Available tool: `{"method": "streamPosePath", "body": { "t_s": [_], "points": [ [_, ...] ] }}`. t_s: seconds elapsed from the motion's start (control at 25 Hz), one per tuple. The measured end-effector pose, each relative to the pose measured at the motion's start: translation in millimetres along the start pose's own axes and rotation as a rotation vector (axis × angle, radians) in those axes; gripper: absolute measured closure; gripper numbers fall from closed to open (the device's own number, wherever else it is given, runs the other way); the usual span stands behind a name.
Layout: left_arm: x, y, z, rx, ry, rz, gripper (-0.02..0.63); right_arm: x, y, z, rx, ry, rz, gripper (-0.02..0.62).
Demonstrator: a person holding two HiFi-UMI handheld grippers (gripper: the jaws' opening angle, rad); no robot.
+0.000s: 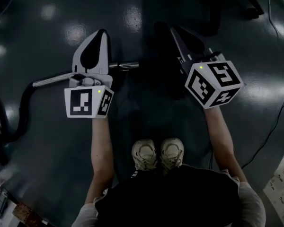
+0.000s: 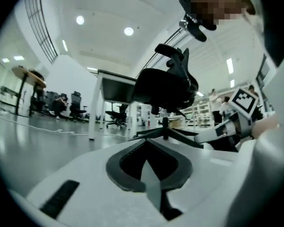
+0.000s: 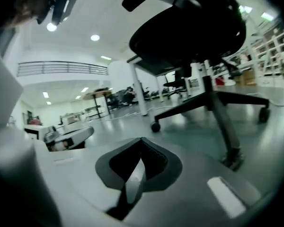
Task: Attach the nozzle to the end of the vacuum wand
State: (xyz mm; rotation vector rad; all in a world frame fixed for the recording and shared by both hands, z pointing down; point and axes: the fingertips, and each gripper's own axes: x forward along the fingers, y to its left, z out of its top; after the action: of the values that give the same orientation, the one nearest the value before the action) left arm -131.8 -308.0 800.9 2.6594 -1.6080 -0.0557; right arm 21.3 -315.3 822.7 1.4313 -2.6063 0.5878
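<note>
The left gripper (image 1: 102, 33) is closed, its two jaws meeting at a point with nothing between them. The right gripper (image 1: 175, 32) is closed and empty too. Each is held out in front of the person, one to either side, tips pointing away from the body. The two gripper views look out level across the room at an office chair (image 2: 165, 84) and show no part of the task's things.

The vacuum wand (image 1: 124, 65) lies on the dark, glossy floor (image 1: 132, 13), ahead of the person's shoes (image 1: 158, 153). It is a slim, straight metal tube with a dull silver shine. Only two stretches of it show in the head view: a short one to the right of the left gripper and a longer one to the left of it. The middle is hidden behind that gripper.

Its long axis runs side to side across the head view, with the right end lying a little farther from the person than the left. The bare right end sits between the two grippers in that view and points toward the right gripper's side. At the left end it joins a black hose (image 1: 20, 112), which bends back toward the person and curls at the left edge. A thin cable (image 1: 274, 126) trails over the floor on the far right, well apart from the wand.
</note>
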Motion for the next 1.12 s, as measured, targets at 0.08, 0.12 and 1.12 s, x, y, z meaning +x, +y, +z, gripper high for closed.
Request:
{"method": "streamPosePath", "body": {
  "t_s": [0.08,0.12,1.12],
  "points": [
    [0,-5,2,0.009,-0.006,0.091,0.604,-5,-9,7,0.007,-0.046,-0.116,0.588],
    [-1,-11,3,-0.006,-0.009,0.101,0.604,-7,-8,10,0.007,-0.06,-0.134,0.588],
    [2,11,17,-0.106,-0.089,0.21,0.604,7,-3,11,0.081,-0.034,-0.103,0.588]
  ]
}}
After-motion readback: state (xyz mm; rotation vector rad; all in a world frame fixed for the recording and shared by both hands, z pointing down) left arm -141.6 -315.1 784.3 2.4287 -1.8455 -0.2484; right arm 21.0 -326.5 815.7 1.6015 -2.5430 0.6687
